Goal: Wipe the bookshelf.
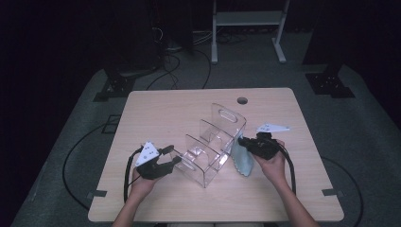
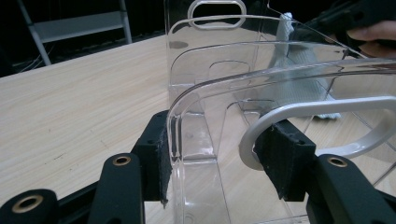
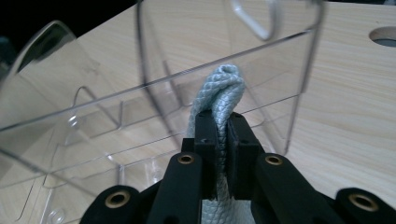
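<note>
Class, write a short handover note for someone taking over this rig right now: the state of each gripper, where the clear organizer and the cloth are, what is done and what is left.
Left gripper: shut on the near end wall of the clear organizer, beside its handle cutout, steadying it on the table.
Right gripper: shut on a bunched fold of the light blue cloth, held against the outside of the organizer's long side wall.
Done: both things gripped, cloth brought to the wall.
Left, judging by the setup: probably wiping the walls and compartments; the pictures do not show which parts are already wiped.
</note>
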Demonstrator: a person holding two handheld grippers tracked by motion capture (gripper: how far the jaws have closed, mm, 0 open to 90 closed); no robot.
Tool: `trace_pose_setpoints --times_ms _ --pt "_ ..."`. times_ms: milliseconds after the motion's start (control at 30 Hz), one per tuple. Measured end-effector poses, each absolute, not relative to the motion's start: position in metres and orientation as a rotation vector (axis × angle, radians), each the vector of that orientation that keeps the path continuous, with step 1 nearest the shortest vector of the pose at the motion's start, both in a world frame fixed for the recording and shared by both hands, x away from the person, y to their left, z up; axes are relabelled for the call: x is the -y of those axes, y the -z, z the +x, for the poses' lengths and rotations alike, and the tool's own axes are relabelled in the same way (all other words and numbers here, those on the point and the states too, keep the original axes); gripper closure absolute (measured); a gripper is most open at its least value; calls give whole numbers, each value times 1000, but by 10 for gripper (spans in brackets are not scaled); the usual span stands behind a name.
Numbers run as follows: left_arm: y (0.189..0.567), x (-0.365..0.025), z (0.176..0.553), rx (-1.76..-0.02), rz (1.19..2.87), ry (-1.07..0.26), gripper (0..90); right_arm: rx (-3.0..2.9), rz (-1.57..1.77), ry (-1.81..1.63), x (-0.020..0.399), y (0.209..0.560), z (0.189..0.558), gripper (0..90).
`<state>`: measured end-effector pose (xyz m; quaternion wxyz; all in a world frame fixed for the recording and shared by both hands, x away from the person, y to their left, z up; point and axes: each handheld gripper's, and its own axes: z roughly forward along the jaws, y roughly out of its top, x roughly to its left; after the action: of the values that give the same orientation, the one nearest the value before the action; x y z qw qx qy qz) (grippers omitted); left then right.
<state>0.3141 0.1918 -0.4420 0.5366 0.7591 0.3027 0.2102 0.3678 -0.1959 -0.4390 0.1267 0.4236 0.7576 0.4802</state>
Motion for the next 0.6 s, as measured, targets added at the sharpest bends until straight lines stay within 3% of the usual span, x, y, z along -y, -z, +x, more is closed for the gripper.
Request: trace_pose_setpoints --times_ms 600 --pt "442 -191 314 -718 1811 -505 472 -2257 1234 -1427 183 469 359 839"
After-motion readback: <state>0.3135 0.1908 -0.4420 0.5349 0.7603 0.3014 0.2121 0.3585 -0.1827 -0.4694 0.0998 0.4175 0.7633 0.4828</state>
